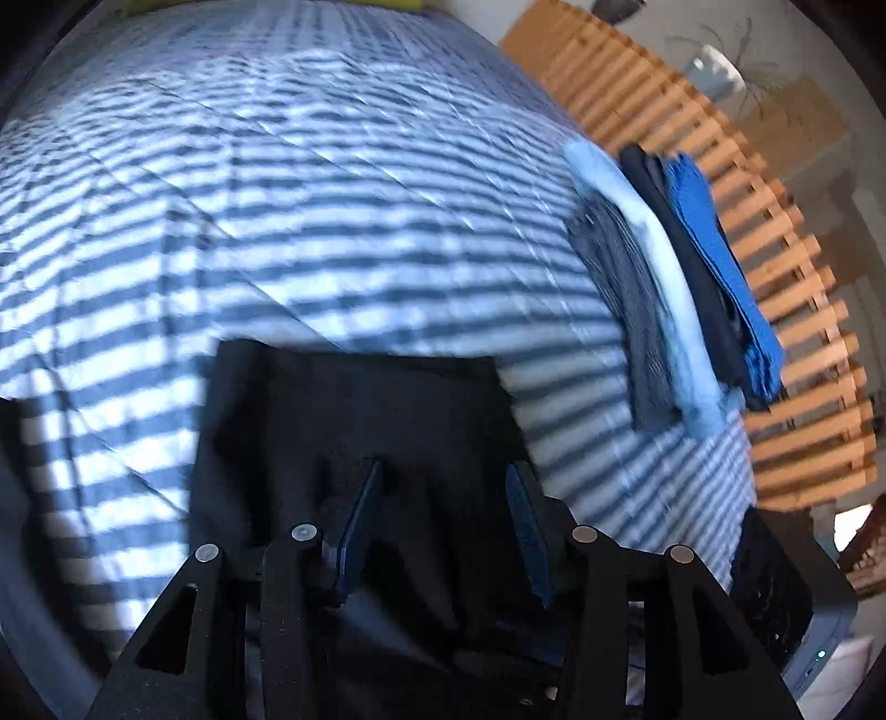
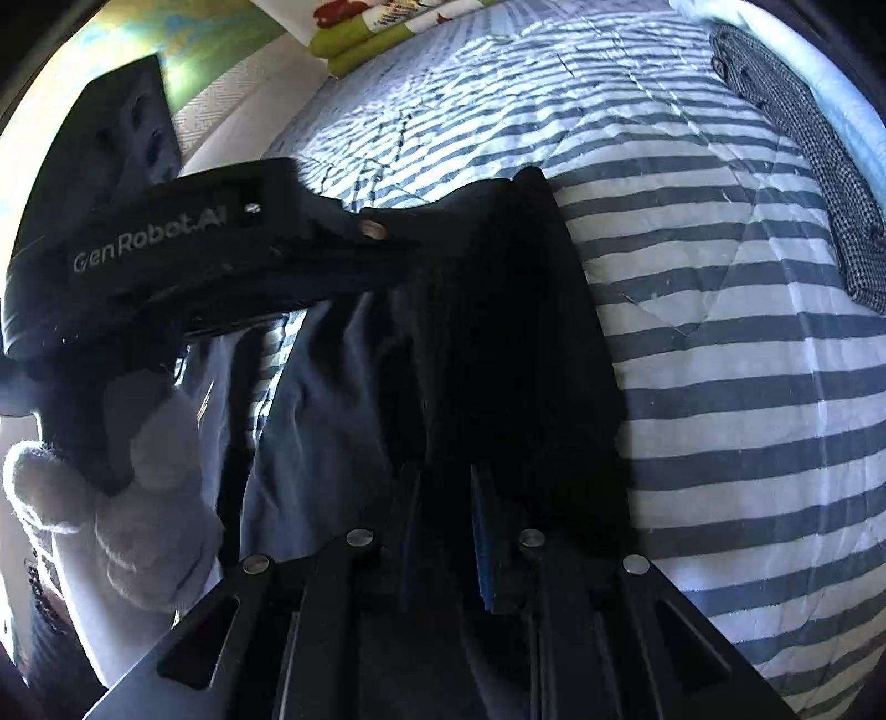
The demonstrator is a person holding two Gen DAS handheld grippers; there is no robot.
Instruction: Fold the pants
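Black pants (image 1: 360, 399) lie in a folded bundle on the striped bed cover (image 1: 277, 194). My left gripper (image 1: 443, 482) hovers over their near part with its fingers apart, and nothing is pressed between the pads. My right gripper (image 2: 443, 476) is shut on dark cloth of the pants (image 2: 498, 304), which stretch away from it as a long black strip. In the right wrist view the left gripper's housing (image 2: 166, 243) reaches in from the left, held by a white-gloved hand (image 2: 138, 498), with its tips over the far end of the pants.
A stack of folded clothes (image 1: 664, 277) in grey, light blue, navy and bright blue lies along the bed's right edge, beside a wooden slatted rail (image 1: 775, 332). The grey folded piece (image 2: 803, 166) appears at the upper right. Green pillows (image 2: 360, 39) sit at the head.
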